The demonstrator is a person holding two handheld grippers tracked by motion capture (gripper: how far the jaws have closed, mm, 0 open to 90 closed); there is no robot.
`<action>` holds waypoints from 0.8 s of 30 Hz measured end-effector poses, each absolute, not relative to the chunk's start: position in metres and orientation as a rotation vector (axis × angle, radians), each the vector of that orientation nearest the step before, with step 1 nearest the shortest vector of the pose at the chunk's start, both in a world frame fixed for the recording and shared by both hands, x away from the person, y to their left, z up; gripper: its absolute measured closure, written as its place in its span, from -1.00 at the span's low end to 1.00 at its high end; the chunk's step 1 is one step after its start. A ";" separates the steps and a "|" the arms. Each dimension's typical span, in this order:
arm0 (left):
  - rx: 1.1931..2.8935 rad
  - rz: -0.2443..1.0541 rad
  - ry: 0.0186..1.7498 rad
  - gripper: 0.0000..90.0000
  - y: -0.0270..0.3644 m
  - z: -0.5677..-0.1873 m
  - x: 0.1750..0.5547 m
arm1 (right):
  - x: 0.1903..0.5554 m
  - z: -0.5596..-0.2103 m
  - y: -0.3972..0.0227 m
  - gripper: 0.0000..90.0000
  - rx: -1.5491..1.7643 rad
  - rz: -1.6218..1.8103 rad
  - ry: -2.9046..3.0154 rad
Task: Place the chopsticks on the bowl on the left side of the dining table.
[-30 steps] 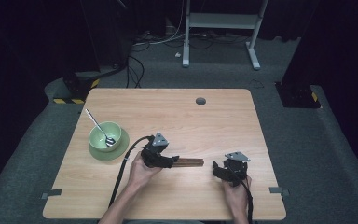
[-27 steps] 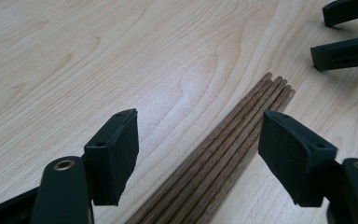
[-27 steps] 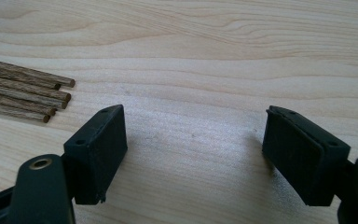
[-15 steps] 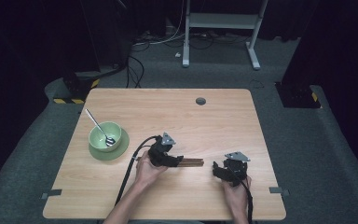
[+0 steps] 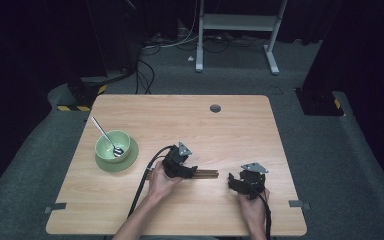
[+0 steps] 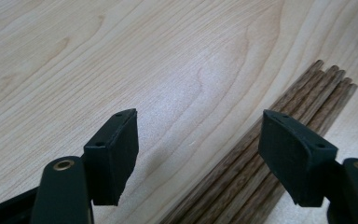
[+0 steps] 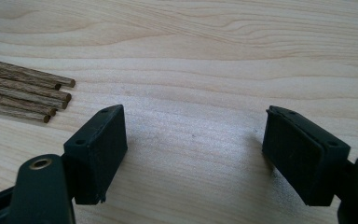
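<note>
High view: I found the pale wooden table (image 5: pixel 180 120) evenly lit from above, surroundings nearly black, detail soft. Gripper views: bright, I noted faint glare on the grain, short soft shadows under the black jaws, near parts slightly blurred.

The surface (image 5: pixel 130 210) is a rectangular top of pale, light-grained wood with rounded corners, standing on grey carpeted floor (image 5: pixel 350 165). A small dark round grommet (image 5: pixel 215 108) is set into it near the far edge, about midway across. At the left, a round green saucer (image 5: pixel 105 164) lies flat on the wood with a green bowl (image 5: pixel 111 143) on it. Near the middle, toward the near edge, a bundle of thin dark brown wooden sticks (image 5: pixel 209 173) lies flat, side by side, running left to right; their blunt ends (image 7: pixel 56 98) are slightly uneven. Two small grey tabs (image 5: pixel 298 203) stick out at the near left and right corners.
</note>
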State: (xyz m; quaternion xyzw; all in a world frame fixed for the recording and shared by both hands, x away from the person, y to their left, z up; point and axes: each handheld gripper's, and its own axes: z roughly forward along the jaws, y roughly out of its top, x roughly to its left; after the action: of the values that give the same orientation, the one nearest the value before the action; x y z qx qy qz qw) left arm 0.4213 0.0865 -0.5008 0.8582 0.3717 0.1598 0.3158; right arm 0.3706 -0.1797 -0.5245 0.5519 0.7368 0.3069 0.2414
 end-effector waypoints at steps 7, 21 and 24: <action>2.262 0.445 0.997 -0.37 0.086 -0.503 0.424 | 0.371 -0.525 -0.180 -0.53 1.509 0.839 2.015; 2.275 0.469 1.002 -0.37 0.086 -0.505 0.424 | 0.371 -0.525 -0.180 -0.53 1.509 0.839 2.015; 2.278 0.472 1.004 -0.38 0.086 -0.505 0.424 | 0.371 -0.525 -0.180 -0.53 1.509 0.839 2.015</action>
State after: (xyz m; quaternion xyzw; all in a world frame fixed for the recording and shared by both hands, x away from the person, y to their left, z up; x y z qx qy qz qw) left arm 0.4240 0.0858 -0.5053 0.8578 0.3782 0.1778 0.2991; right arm 0.3706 -0.1797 -0.5245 0.5519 0.7368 0.3069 0.2415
